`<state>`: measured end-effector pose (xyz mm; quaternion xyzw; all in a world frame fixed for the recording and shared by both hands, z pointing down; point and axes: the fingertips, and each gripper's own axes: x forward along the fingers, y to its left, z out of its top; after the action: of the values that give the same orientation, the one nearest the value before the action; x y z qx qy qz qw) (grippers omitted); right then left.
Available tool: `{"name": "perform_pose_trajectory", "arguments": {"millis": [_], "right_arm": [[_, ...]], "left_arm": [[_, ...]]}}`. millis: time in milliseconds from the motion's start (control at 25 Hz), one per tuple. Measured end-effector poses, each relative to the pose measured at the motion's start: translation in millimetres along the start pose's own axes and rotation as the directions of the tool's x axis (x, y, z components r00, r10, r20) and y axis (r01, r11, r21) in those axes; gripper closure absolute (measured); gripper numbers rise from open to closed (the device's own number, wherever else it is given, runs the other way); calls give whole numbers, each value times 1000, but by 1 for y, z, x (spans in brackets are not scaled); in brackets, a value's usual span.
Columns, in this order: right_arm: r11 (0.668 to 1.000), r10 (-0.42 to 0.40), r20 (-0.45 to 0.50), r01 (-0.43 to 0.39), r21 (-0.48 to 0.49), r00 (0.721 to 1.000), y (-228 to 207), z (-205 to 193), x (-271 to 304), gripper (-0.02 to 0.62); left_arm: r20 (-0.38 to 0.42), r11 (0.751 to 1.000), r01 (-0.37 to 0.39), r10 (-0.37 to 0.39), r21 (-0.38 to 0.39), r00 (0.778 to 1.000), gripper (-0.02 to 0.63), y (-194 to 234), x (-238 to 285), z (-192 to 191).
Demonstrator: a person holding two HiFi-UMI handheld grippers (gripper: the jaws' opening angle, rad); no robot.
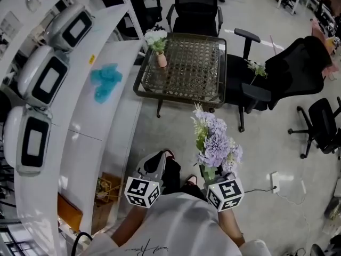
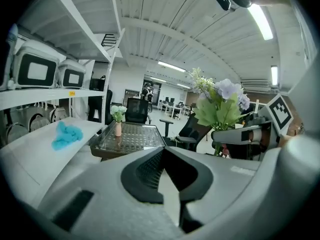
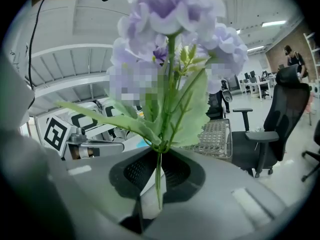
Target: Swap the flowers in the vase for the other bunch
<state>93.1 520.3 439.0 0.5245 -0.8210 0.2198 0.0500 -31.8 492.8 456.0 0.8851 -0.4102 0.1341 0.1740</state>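
A pink vase [image 1: 161, 60] with white flowers [image 1: 155, 38] stands at the left corner of a low wicker-topped table [image 1: 186, 68], far ahead of both grippers. My right gripper [image 1: 209, 170] is shut on the green stem [image 3: 159, 179] of a purple flower bunch [image 1: 214, 142], which stands upright and fills the right gripper view [image 3: 172, 39]. My left gripper [image 1: 154, 167] is shut with nothing between its jaws [image 2: 164, 151]. In the left gripper view the vase [image 2: 118, 129] is small and distant, and the purple bunch [image 2: 220, 104] rises at the right.
A white counter [image 1: 106, 116] with a blue cloth [image 1: 105, 81] and white machines [image 1: 48, 79] runs along the left. Black office chairs [image 1: 293, 68] stand right of and behind the table; a small flower sprig [image 1: 257, 68] lies on one. The person's feet show on the grey floor [image 1: 176, 124].
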Motion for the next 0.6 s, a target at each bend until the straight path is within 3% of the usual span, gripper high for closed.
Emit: {"name": "perform_pose_trajectory", "arguments": {"millis": [600], "right_arm": [[998, 41, 0, -41, 55, 999, 4, 50, 91, 551]], "left_arm": [[40, 999, -16, 17, -46, 999, 611, 85, 45, 50]]}}
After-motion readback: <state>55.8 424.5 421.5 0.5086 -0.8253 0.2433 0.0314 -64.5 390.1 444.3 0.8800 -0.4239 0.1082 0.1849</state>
